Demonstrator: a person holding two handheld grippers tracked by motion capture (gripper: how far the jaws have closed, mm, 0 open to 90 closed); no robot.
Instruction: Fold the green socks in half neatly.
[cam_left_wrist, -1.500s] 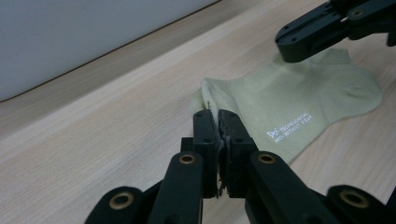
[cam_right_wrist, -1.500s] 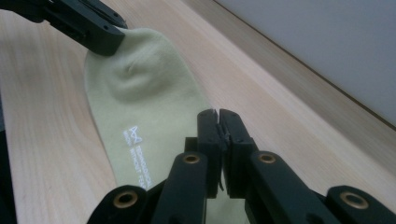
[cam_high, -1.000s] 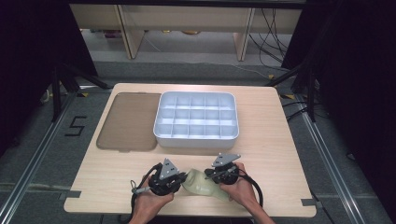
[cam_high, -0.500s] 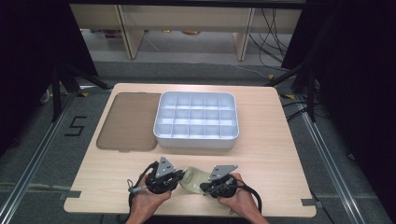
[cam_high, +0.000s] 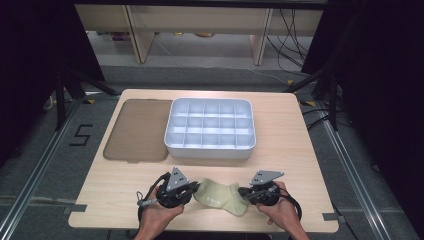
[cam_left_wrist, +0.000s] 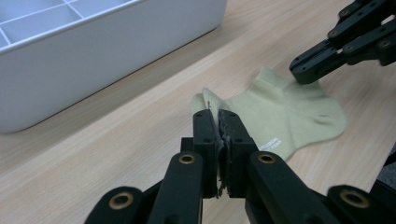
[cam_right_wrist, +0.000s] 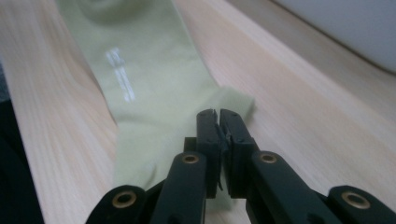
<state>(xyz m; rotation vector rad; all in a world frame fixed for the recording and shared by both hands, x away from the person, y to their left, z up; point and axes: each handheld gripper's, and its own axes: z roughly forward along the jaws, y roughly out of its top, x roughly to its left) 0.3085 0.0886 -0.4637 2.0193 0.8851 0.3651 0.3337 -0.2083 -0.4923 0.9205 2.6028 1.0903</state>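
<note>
A pale green sock (cam_high: 220, 196) lies stretched flat near the table's front edge, between my two grippers. My left gripper (cam_high: 192, 189) is shut on the sock's left end (cam_left_wrist: 208, 100), with fabric pinched between its jaws (cam_left_wrist: 218, 122). My right gripper (cam_high: 243, 193) is shut on the sock's right corner (cam_right_wrist: 236, 100); its jaws (cam_right_wrist: 218, 119) are closed over the edge. The sock (cam_right_wrist: 140, 70) shows small white lettering. In the left gripper view, the right gripper (cam_left_wrist: 306, 70) rests on the sock's far corner.
A white tray (cam_high: 210, 150) with several empty compartments stands in the middle of the table, just beyond the sock. A flat brown lid (cam_high: 135, 130) lies to its left. The tray's wall (cam_left_wrist: 93, 60) is close behind the left gripper.
My right gripper has moved to the right, drawing the sock out flat. The left gripper has hardly moved.
</note>
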